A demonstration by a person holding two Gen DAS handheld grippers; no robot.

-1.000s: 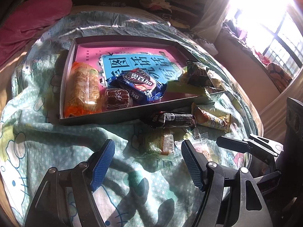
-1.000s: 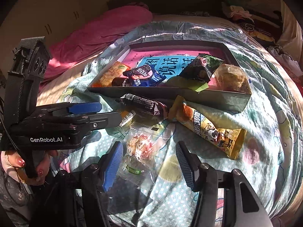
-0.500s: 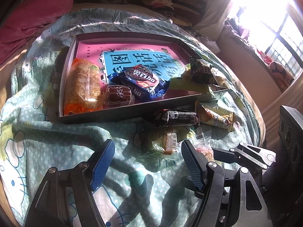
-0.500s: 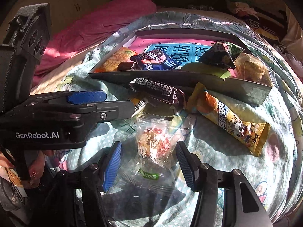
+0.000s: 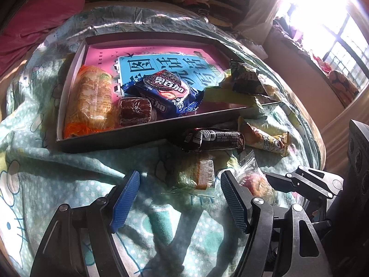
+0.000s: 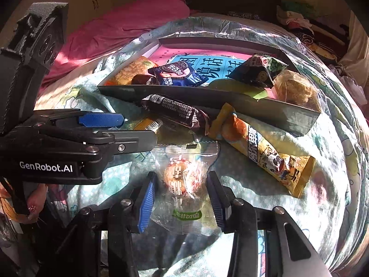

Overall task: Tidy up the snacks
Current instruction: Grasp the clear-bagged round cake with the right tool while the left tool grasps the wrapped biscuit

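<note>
Right gripper (image 6: 181,198) straddles a clear-wrapped pastry (image 6: 182,180) lying on the bed's quilt (image 6: 322,207), short of the tray (image 6: 265,106). Jaws closing, packet between them; the blue pads sit against the crinkled film on either side but I cannot tell if they press the cake itself yet.

Handling estimate: light, soft, easily crushed. The film is glossy and loose, so it will likely slide or buckle if only the wrapper is pinched. Best hold looks to be across the round cake body at mid-packet, with gentle squeeze; the sealed flap at 12 o'clock is too flimsy to carry it square.

Left gripper (image 5: 180,198) hangs released, nothing between its pads, above a small green packet with a barcode (image 5: 196,175), at 10 o'clock from the pastry in the right wrist view.

Neighbours: black bar (image 6: 175,110) at 12 o'clock, long yellow packet (image 6: 265,150) at 2 o'clock. Both lie clear of the jaws.

Tray already holds a blue cookie pack (image 6: 177,73), among others, on top of a pink-and-blue book (image 5: 161,62).
</note>
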